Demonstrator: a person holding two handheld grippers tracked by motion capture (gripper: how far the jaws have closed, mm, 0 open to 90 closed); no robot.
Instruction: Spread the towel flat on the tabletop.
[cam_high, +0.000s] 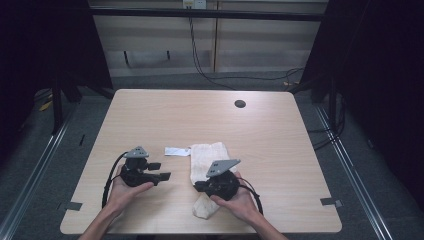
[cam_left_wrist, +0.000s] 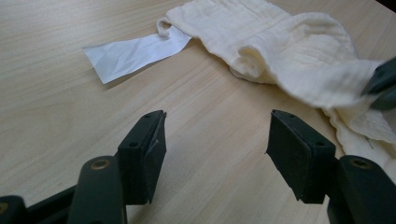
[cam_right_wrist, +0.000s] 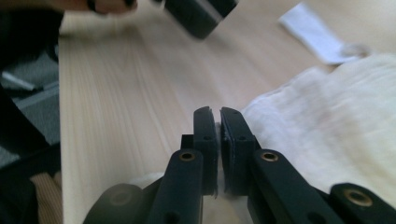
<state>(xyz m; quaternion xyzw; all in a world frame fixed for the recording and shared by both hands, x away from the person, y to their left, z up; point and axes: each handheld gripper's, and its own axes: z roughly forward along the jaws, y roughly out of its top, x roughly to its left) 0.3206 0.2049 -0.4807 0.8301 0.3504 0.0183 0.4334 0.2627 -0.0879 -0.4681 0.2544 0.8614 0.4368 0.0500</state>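
Note:
A cream cloth (cam_high: 207, 152) lies crumpled on the wooden table (cam_high: 200, 115), with a white label (cam_high: 176, 151) at its upper left corner. My right gripper (cam_high: 198, 186) sits over the cloth's lower part. In the right gripper view its jaws (cam_right_wrist: 217, 114) are shut at the cloth's (cam_right_wrist: 336, 126) left edge, a thin fold pinched between the pads. That edge looks lifted in the left gripper view, next to the right gripper (cam_left_wrist: 385, 84). My left gripper (cam_high: 161, 170) rests left of the cloth, jaws open (cam_left_wrist: 217, 123) over bare wood, pointing at the cloth (cam_left_wrist: 280, 42) and label (cam_left_wrist: 130, 53).
A dark round hole (cam_high: 240, 104) sits in the table's far right part. Small tape pieces mark the near left (cam_high: 74, 205) and near right (cam_high: 331, 202) edges. Cables run on the floor beyond the table, and black frames stand at both sides.

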